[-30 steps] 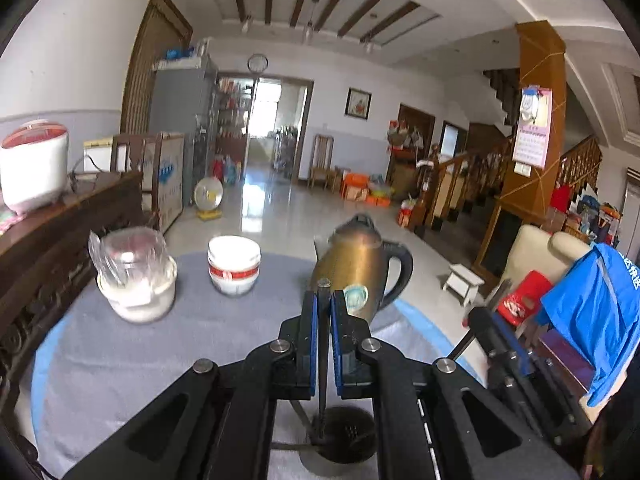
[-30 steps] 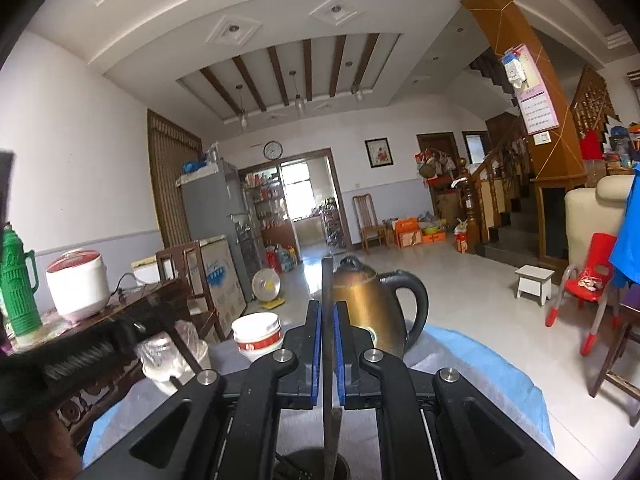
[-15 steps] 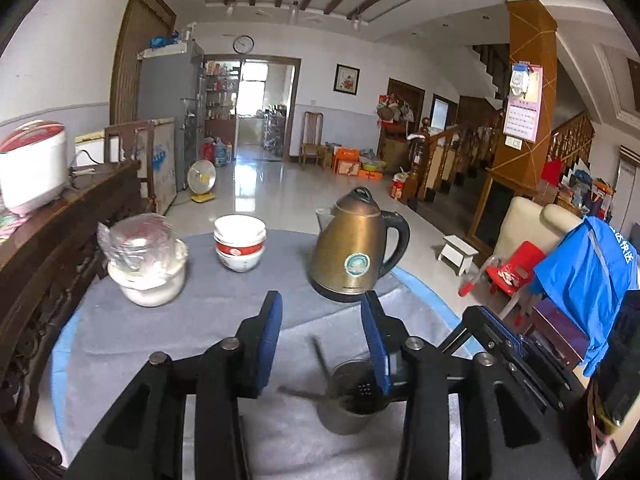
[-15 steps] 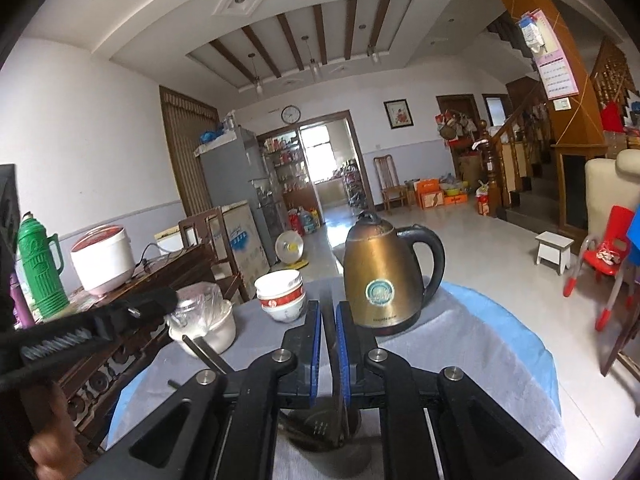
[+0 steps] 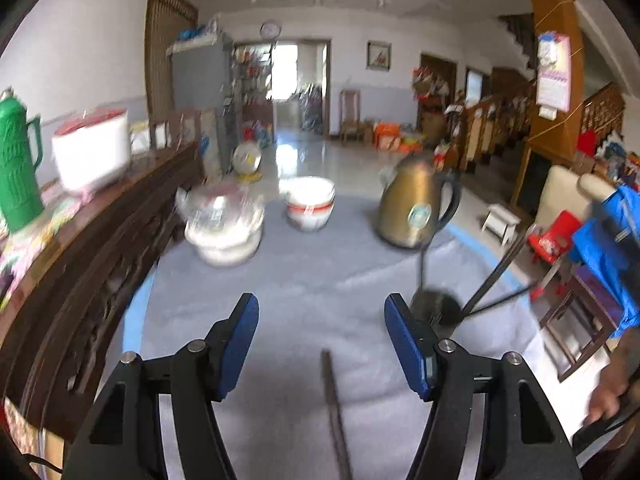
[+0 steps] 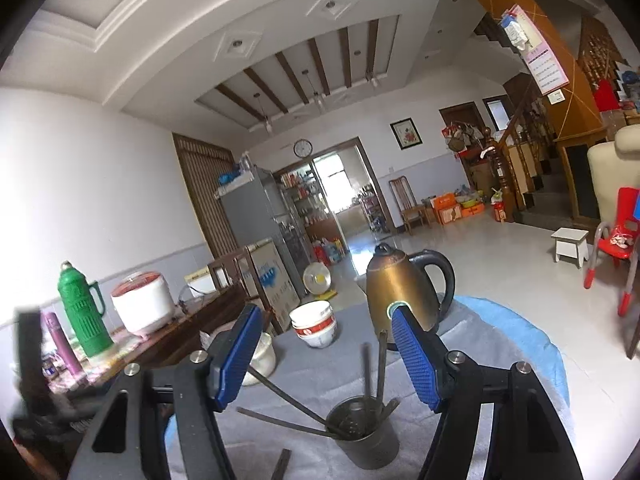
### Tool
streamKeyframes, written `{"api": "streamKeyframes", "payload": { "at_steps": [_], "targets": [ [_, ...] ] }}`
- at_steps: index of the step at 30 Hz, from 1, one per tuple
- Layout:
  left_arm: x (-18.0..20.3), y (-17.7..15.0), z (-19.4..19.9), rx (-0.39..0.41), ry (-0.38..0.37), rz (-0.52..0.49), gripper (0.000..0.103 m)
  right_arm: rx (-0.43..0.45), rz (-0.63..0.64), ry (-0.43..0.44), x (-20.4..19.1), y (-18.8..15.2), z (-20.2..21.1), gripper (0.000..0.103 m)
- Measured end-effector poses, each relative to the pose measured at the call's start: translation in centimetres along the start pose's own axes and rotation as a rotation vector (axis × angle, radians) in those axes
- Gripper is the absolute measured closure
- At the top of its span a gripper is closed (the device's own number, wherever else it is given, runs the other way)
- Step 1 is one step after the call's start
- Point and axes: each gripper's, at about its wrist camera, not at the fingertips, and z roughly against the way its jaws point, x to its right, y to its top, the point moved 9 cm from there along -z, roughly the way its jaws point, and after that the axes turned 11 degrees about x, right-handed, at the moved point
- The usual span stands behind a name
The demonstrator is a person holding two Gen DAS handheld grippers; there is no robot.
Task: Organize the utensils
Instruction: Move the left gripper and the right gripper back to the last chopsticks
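A dark metal utensil holder (image 6: 366, 436) stands on the grey tablecloth (image 6: 460, 360) with several dark utensils (image 6: 382, 364) sticking out of it. My right gripper (image 6: 324, 356) hovers just behind and above the holder, its jaws opening with nothing between them. In the left wrist view the holder (image 5: 434, 308) sits beyond the right finger, blurred. My left gripper (image 5: 322, 338) is low over the cloth, its jaws opening too, and nothing is pressed by them. A dark utensil (image 5: 334, 404) lies on the cloth below the left gripper and shows as a tip (image 6: 281, 462) in the right wrist view.
A bronze kettle (image 6: 404, 288), stacked red-and-white bowls (image 6: 314, 322) and a wrapped white bowl (image 5: 224, 224) stand at the table's far side. A dark wooden sideboard (image 5: 100, 248) with a rice cooker (image 6: 142, 304) and green thermos (image 6: 82, 314) lines the left. A hand (image 5: 612, 392) shows at the right.
Both grippers were shut on thin utensils and have let go and opened wide. The left one swung left, leaving the holder at its right. More utensils stand in the holder.
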Motion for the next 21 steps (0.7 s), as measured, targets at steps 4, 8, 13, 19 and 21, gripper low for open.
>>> {"api": "streamKeyframes", "payload": {
  "at_steps": [4,8,13,19,21],
  "targets": [
    [-1.9,-5.1,-1.2,-0.150,0.047,0.017,0.036,-0.008,0.020,0.043,-1.0,0.0,1.8,0.035],
    [-3.1,-9.1,-2.0,-0.257,0.075,0.051,0.036,-0.061,0.017,0.077,-1.6,-1.9,3.3,0.047],
    [-3.6,-12.9,-2.5,-0.350,0.103,0.042,0.036,-0.216,0.008,0.085,-1.6,-7.6,3.5,0.060],
    [-3.2,-14.1,-2.6,-0.378,0.124,-0.003,0.036,-0.421,-0.026,0.073,-2.0,-15.4,3.0,0.062],
    [-3.5,-14.7,-2.6,-0.386,0.134,-0.013,0.036,-0.480,-0.031,0.067,-1.9,-17.2,2.7,0.062]
  ]
}}
